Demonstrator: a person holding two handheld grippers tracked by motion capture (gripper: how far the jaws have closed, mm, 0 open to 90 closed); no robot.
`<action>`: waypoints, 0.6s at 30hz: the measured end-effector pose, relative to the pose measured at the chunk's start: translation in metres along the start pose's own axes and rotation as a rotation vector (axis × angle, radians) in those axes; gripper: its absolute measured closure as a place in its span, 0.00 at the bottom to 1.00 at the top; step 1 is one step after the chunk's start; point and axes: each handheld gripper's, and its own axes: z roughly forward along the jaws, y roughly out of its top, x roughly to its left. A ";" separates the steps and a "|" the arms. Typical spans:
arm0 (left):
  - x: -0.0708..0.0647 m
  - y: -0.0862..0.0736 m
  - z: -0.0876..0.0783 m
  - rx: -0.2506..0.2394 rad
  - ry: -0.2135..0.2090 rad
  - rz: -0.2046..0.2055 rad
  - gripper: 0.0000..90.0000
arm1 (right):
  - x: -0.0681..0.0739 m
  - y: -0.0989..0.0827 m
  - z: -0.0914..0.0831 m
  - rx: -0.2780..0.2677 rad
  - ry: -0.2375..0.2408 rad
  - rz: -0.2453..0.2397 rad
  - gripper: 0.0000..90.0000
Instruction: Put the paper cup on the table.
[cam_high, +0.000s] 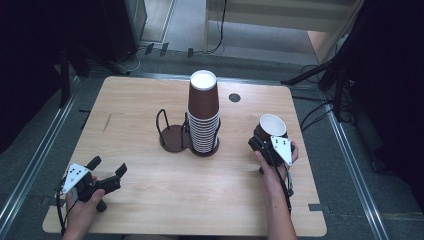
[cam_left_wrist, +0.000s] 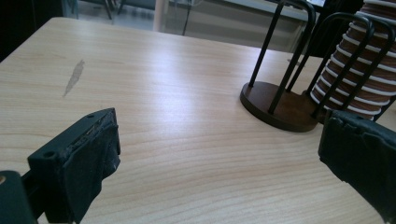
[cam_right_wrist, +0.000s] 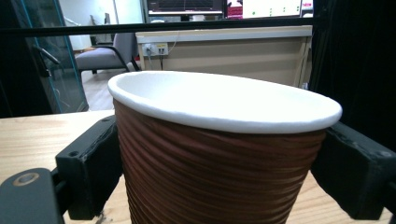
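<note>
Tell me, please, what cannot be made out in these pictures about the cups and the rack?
- Bottom of the single brown ribbed paper cup: right gripper view, cut off by the lower edge.
- Whether that cup stands on the pale wooden table: high view, hidden by the right gripper.
- Top of the tall stack of brown paper cups: left gripper view, cut off by the upper edge.
- Exact cup count: high view, rims too small.
</note>
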 end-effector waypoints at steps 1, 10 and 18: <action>0.000 0.000 0.000 0.000 0.000 0.000 0.00 | 0.000 0.000 0.000 0.000 0.000 0.000 0.11; 0.000 0.000 0.000 0.003 -0.001 0.008 0.00 | 0.004 -0.002 0.011 0.003 -0.013 0.002 0.10; 0.000 0.000 0.000 0.003 -0.003 0.004 0.00 | 0.003 -0.005 0.013 0.002 -0.007 0.011 0.10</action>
